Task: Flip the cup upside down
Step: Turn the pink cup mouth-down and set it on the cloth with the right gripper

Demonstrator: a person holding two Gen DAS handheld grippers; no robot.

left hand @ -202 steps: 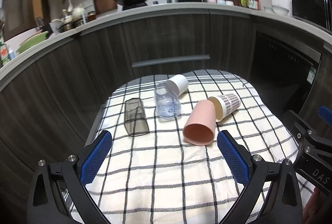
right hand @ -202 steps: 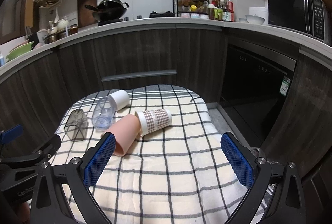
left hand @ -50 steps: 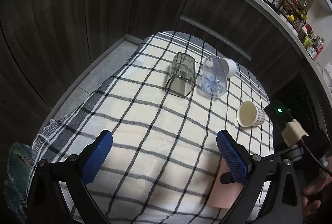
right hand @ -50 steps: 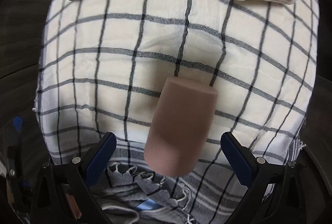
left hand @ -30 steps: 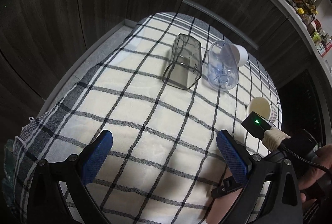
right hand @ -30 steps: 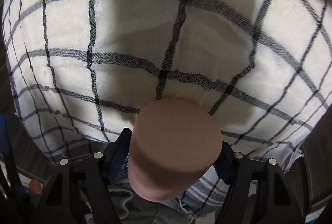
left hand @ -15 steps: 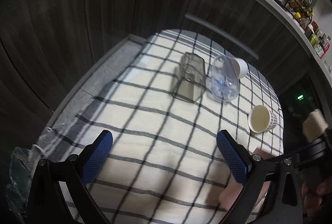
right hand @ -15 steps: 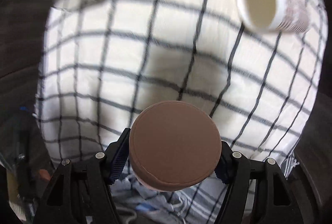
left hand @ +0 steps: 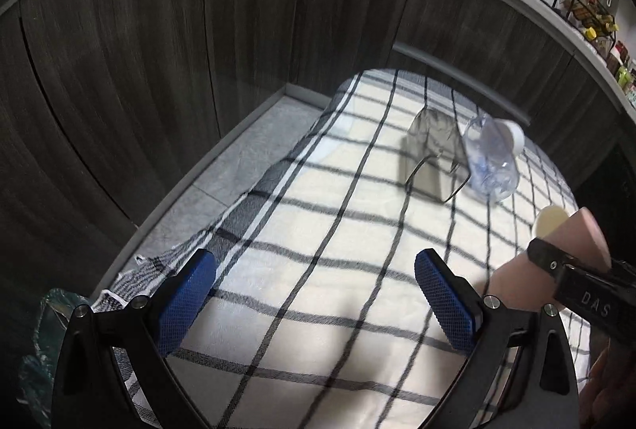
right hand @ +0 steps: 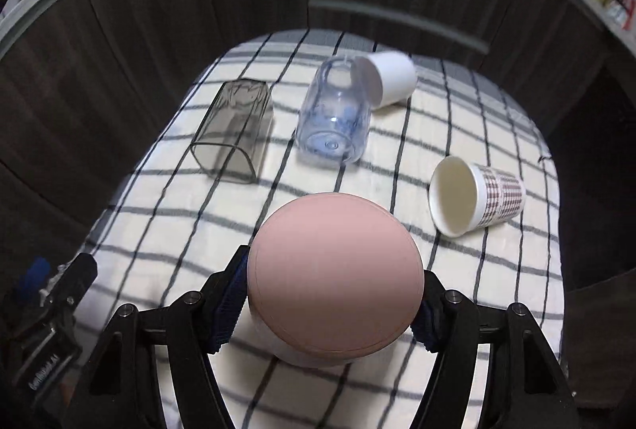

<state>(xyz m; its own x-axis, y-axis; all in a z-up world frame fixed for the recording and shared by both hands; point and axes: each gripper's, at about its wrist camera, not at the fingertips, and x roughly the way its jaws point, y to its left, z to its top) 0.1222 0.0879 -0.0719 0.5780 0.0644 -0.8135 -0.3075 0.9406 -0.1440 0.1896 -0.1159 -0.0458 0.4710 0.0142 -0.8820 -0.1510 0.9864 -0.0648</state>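
My right gripper (right hand: pixel 334 305) is shut on the pink cup (right hand: pixel 336 282), whose flat base faces the camera. The cup is held over the near part of the checked cloth (right hand: pixel 159 230). In the left wrist view the pink cup (left hand: pixel 520 282) shows at the right with the right gripper's finger across it, tilted with its base up. My left gripper (left hand: pixel 318 301) is open and empty over the near left part of the cloth (left hand: pixel 318 230).
On the cloth lie a smoky square tumbler (right hand: pixel 234 134), a clear bluish cup (right hand: pixel 334 119), a white cup (right hand: pixel 391 77) and a patterned paper cup (right hand: pixel 477 196), all on their sides. Dark cabinets (right hand: pixel 198 11) curve behind. The floor (left hand: pixel 222 170) lies left of the table.
My right gripper has closed on the pink cup and swung up from looking straight down to looking across the table. My left gripper has drifted and tilted a little.
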